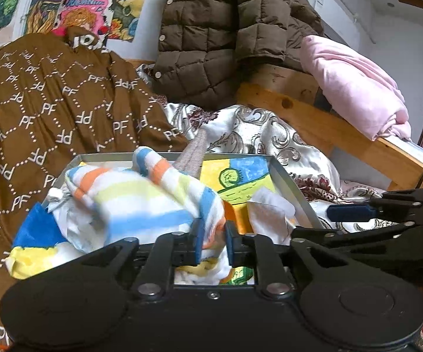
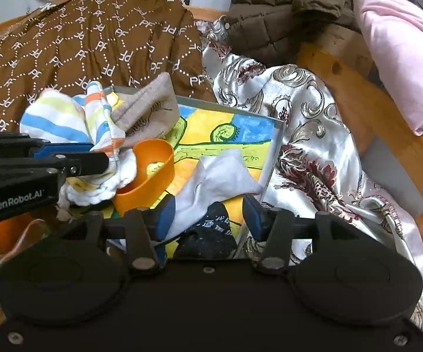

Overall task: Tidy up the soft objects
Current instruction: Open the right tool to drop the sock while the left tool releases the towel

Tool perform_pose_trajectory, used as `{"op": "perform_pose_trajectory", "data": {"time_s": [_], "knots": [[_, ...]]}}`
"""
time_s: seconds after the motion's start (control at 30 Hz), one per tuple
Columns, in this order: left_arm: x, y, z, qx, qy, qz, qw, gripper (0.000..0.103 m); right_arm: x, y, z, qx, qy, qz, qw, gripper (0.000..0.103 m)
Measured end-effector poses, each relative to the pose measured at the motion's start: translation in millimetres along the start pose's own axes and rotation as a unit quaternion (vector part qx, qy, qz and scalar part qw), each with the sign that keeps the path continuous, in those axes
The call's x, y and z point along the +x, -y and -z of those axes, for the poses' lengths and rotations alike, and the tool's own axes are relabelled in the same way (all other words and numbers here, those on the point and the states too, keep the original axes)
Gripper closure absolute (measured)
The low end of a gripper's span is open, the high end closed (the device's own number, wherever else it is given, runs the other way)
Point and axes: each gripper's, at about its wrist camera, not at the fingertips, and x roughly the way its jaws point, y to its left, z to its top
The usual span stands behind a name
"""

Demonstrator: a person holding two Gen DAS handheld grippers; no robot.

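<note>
Nearest in the left wrist view, the left gripper (image 1: 213, 242) has its blue pads only narrowly apart, with a fold of the striped cloth (image 1: 135, 202) lying between them; whether the pads press on that fold or merely flank it cannot be told. The cloth is bunched in the near-left part of the metal tray (image 1: 287, 182), spilling over the near edge. It looks light, limp and stretchy, so it should sag and trail from any single pinch; a thick gathered fold near its middle would probably carry it better than a thin hem. Heaped as it is, its long axis seems to run from the near left toward the far middle of the tray, where one striped end stands up. In the right wrist view, the right gripper (image 2: 208, 218) stands moderately open, its pads on either side of the white sock (image 2: 220, 179) but apparently not clamping it. The sock lies across the painted tray floor, near end between the pads, the other end pointing away toward the tray's right wall; it too is soft and light. Just beside it is an orange cup (image 2: 150, 173), tipped on its side, stiff and likely to roll if nudged. Farther back a grey-beige sock (image 2: 150, 108) leans against the striped cloth.
</note>
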Motion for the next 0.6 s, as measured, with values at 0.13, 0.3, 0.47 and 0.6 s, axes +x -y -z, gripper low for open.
{"op": "perform_pose_trajectory", "data": {"time_s": [0.13,0.3,0.47,0.6], "knots": [[-6.1,-3.3,-1.7,-0.004,-0.003,-0.005,1.0,0.074,-14.6,-1.6,-2.6,0.002,0.013,-0.002,1.0,0.05],[-14.2,-5.2,-3.1,0.001,-0.004,-0.017,0.9999,0.066,-33.8,-6.7,-7.9,-0.001,0.022,-0.005,1.0,0.045],[-25.7,-9.4,-3.6,-0.006,-0.002,-0.026,0.9996,0.062,-57.9,-14.0,-15.2,-0.006,0.039,-0.006,0.999,0.036],[-46.2,-11.6,-6.9,-0.015,0.026,-0.036,0.9989,0.058,-79.5,-17.9,-20.5,0.001,0.055,-0.009,0.998,0.025]]}}
